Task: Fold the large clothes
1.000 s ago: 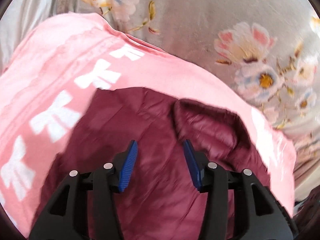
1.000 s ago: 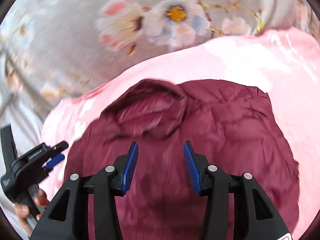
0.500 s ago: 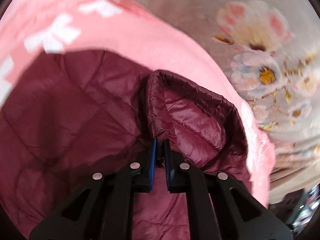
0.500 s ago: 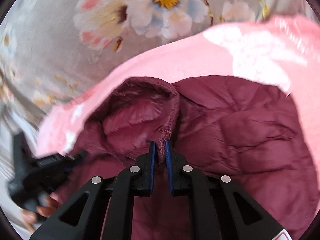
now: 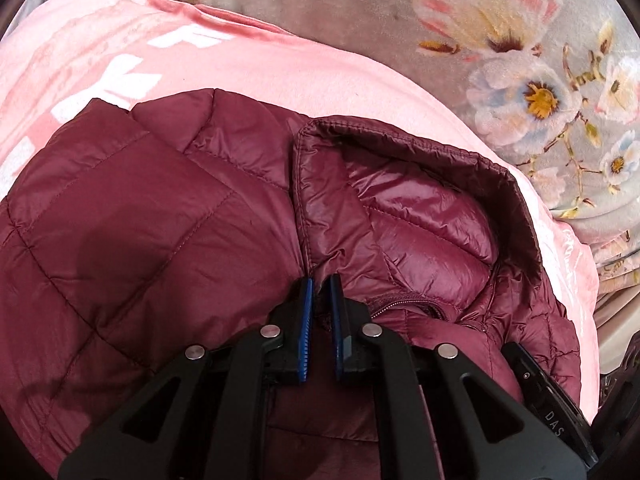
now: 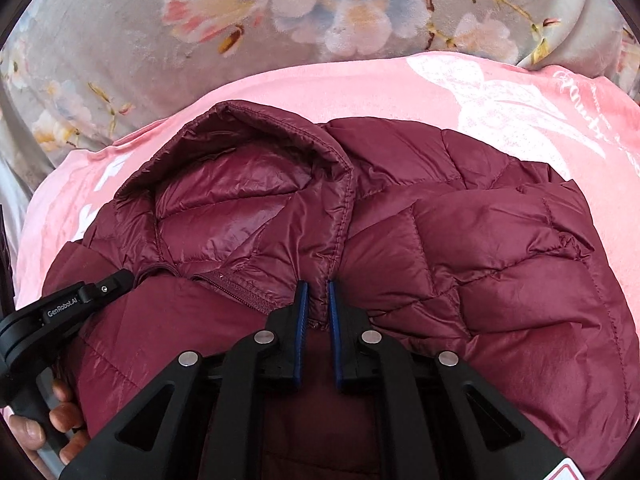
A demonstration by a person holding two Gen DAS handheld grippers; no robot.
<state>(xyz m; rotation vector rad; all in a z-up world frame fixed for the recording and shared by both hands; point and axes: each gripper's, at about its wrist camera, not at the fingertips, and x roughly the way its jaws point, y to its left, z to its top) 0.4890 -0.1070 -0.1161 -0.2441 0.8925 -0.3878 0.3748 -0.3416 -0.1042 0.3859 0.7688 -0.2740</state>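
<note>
Fingers of my left gripper (image 5: 319, 286) and right gripper (image 6: 316, 290) each pinched the maroon jacket (image 6: 480, 248) at the hood (image 6: 240, 184) base, giving symmetric hold for folding; it lay on the pink blanket (image 6: 320, 80).

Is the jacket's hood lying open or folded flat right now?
Open. The hood of the maroon jacket gapes with its shiny quilted lining showing inside the raised rim; it lies on the pink blanket.
</note>
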